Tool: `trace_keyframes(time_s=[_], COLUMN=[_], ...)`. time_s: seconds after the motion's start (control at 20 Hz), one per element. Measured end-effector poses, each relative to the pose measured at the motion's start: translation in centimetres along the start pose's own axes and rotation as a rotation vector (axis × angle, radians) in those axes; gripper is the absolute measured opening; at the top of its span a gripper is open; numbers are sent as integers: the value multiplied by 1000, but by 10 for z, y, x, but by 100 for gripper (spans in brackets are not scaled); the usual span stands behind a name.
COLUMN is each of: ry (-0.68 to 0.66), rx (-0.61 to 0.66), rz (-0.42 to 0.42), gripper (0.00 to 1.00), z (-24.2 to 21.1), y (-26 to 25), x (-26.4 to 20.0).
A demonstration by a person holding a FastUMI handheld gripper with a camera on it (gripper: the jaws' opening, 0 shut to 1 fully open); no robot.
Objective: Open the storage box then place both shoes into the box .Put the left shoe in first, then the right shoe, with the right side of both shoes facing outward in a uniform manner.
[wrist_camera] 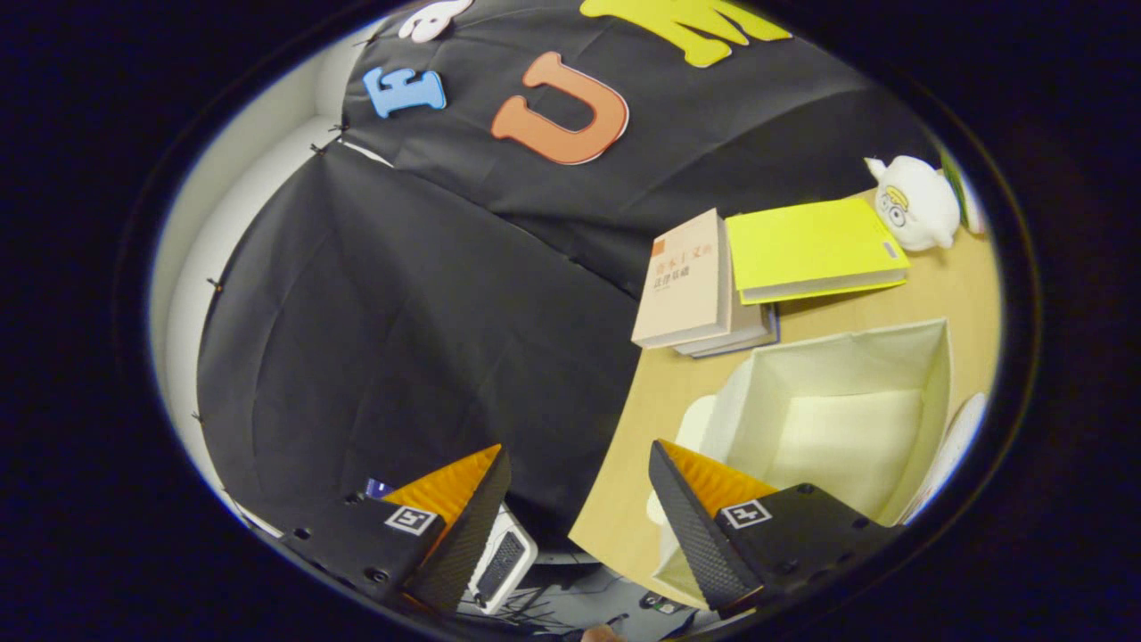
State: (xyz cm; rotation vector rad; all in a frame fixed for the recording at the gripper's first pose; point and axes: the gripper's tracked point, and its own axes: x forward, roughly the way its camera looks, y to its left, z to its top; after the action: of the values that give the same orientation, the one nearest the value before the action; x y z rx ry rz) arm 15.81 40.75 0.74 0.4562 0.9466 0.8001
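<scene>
The cream fabric storage box (936, 357) stands open on the wooden table (664, 401), and I see nothing on its pale floor. It lies just beyond my right finger (691, 499). A white rounded flap or lid (697, 419) hangs against the box's wall nearest that finger. My gripper (578, 450) is open with nothing between its fingers, held tilted over the table's edge. My left finger (463, 508) is off the table, in front of the black cloth. A white thing with a dark grille (506, 557) shows below the table level beside the left finger; whether it is a shoe I cannot tell.
A beige book (682, 281) on a small stack and a yellow book (811, 245) lie beyond the box near the cloth wall. A white plush toy (914, 203) sits at the far corner. Another white curved edge (963, 437) shows past the box's far side.
</scene>
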Motion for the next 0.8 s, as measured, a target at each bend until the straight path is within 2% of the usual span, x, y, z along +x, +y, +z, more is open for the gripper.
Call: trace_keyframes(time_s=[0.3, 0.55, 0.8], ry=[-11, -31, -4], rx=[-115, -109, -108], rz=[-203, -347, -535], gripper=[100, 100, 100], z=[-17, -21, -41], y=[-68, -139, -216], x=[-52, -98, -140])
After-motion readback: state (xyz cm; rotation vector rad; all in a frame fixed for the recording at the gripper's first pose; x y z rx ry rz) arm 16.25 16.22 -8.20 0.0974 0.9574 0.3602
